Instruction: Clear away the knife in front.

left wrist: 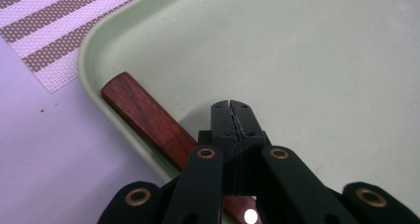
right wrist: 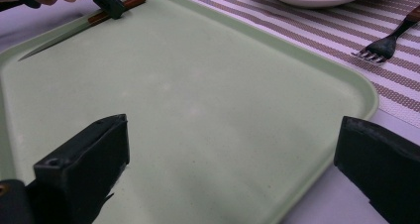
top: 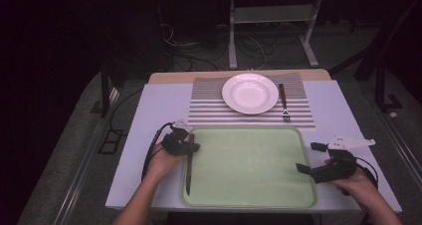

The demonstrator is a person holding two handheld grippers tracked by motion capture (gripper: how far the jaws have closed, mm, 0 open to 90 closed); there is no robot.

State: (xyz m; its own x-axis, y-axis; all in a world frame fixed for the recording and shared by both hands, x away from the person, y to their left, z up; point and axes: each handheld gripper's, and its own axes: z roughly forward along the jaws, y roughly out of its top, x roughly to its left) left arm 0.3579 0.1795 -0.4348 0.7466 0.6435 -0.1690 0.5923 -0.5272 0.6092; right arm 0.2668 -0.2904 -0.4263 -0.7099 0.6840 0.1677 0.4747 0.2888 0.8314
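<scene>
Left claw (top: 191, 146) is clamped shut on the wooden-handled steel knife (top: 189, 158) in the pale green plastic tray (top: 249, 197); lift level, keeping the blade below it clear of the rim. Right claw (top: 311, 158) stands wide open, empty.

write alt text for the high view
A person's left gripper sits closed over the wooden handle of a knife along the left edge of a green tray. The right gripper waits open at the tray's right; beyond lie a white plate and a fork on a striped placemat.

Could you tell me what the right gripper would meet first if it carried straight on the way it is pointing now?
Probably the green tray: the right gripper points low across it with open fingers. Farther along that line lies the knife under the left gripper, though depth is hard to judge.
</scene>
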